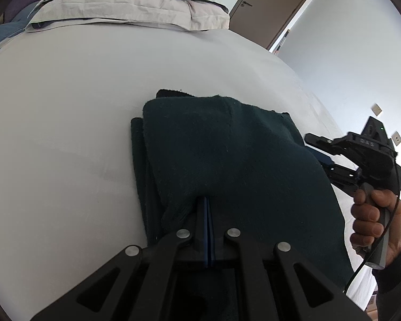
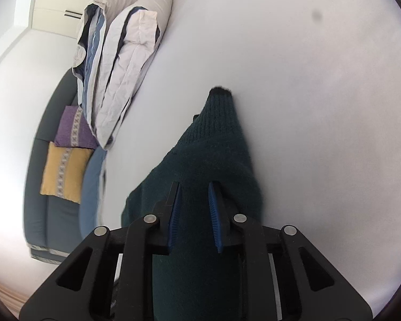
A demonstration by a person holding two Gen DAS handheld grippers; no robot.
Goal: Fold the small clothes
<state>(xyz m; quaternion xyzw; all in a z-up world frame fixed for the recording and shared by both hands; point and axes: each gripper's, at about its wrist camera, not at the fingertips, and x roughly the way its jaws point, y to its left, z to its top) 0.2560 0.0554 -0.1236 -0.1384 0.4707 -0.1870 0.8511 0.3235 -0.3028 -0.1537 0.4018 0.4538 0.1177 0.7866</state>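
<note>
A dark green knit garment lies partly folded on the white bed sheet. My left gripper is shut on its near edge, and the fabric rises a little around the fingertips. My right gripper, held by a hand, is at the garment's right edge. In the right wrist view the garment stretches away to a narrow ribbed end. There the right gripper has its blue pads apart, with smooth green fabric showing in the gap and no visible pinch.
A folded pale duvet lies at the far end of the bed. In the right wrist view the duvet sits beside a dark sofa holding a purple cushion and a yellow cushion. A brown door stands beyond the bed.
</note>
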